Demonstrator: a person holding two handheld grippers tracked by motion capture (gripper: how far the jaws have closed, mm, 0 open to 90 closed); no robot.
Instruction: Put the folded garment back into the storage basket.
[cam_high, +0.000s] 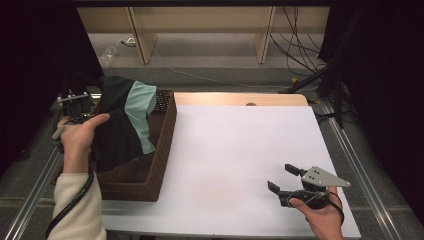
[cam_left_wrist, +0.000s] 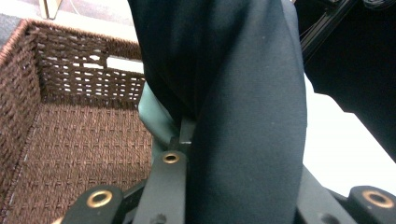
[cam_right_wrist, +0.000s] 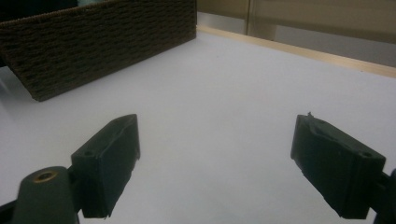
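Observation:
A dark garment (cam_high: 117, 132) with a mint-green sleeve (cam_high: 140, 116) hangs over the brown wicker basket (cam_high: 163, 150) at the table's left. My left gripper (cam_high: 99, 118) is shut on that garment; in the left gripper view the black cloth (cam_left_wrist: 243, 93) drapes between and over the jaws, with mint fabric (cam_left_wrist: 156, 119) beside one jaw and the basket's woven floor (cam_left_wrist: 70, 149) below. My right gripper (cam_high: 281, 176) stands open near the table's front right, low over the white top. Nothing is between its fingers (cam_right_wrist: 215, 158), and the basket's wall (cam_right_wrist: 102, 42) lies farther off.
The white tabletop (cam_high: 240, 145) stretches right of the basket, with a wooden strip (cam_high: 240, 98) along its far edge. Metal rails (cam_high: 350, 150) run along both sides. Cables and a black stand (cam_high: 320, 75) are at the back right.

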